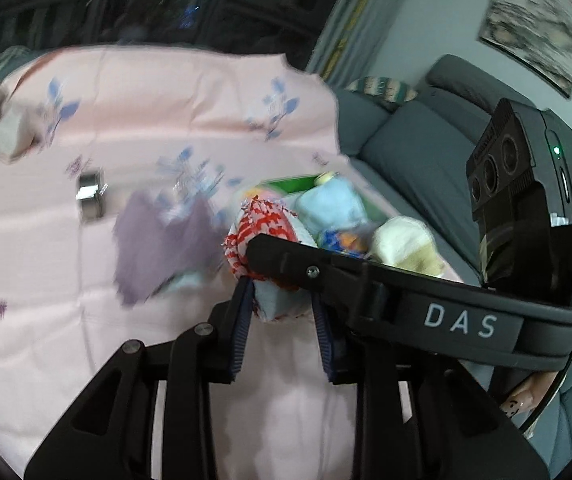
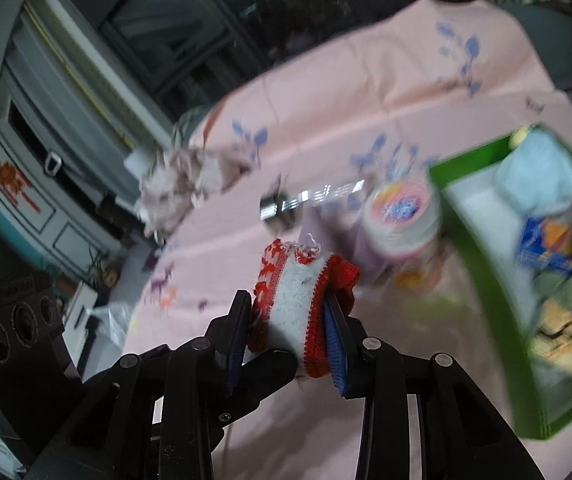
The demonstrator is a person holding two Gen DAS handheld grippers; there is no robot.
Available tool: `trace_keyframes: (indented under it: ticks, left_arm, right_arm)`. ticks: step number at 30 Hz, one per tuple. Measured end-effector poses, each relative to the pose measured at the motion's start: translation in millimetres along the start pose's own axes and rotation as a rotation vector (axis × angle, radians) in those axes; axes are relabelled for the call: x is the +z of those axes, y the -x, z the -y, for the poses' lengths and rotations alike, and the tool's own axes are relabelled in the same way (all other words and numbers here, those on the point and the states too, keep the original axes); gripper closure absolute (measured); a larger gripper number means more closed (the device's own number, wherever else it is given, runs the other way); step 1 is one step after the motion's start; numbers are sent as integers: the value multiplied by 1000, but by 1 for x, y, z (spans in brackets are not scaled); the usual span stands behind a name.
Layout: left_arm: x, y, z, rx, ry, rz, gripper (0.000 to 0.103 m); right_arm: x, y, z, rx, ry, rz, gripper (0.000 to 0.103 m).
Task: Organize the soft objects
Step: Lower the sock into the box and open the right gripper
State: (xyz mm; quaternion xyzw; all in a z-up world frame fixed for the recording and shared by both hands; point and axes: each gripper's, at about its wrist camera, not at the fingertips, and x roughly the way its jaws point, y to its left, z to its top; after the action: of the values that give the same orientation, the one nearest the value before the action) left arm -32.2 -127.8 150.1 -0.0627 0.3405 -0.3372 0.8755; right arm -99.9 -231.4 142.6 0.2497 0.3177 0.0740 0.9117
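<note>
Both tongs are clenched on one red-and-white knitted sock: the left tongs (image 1: 282, 312) pinch its pale end, the right tongs (image 2: 288, 320) squeeze its rolled middle (image 2: 298, 304), so it hangs between them above the pink floral cloth (image 1: 46, 280). This looks like the carry step. Next, it needs moving over the green box (image 2: 482, 264), just to the right and already holding soft things, then letting go. Blur hides whether the purple cloth (image 1: 158, 248) lies flat.

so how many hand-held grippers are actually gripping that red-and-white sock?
2. The left hand-held gripper pinches one end of the sock; the right hand-held gripper clamps the other, above the pink cloth.
</note>
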Motion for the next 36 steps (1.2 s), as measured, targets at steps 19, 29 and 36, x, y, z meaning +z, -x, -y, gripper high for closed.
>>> trace_keyframes:
  ticks: [19,29,36]
  left_arm:
    - [32,-111,81,-93,-127,-87,76]
    - [20,-152,91,-93,-114,-209,75]
    - [16,-163,95,-67,-126,-251,74]
  right_arm:
    - [30,52,127,-104,-221,170,65]
    - [21,42,172,-193,-361,98,65]
    - [16,38,182,-223,-398,68,65]
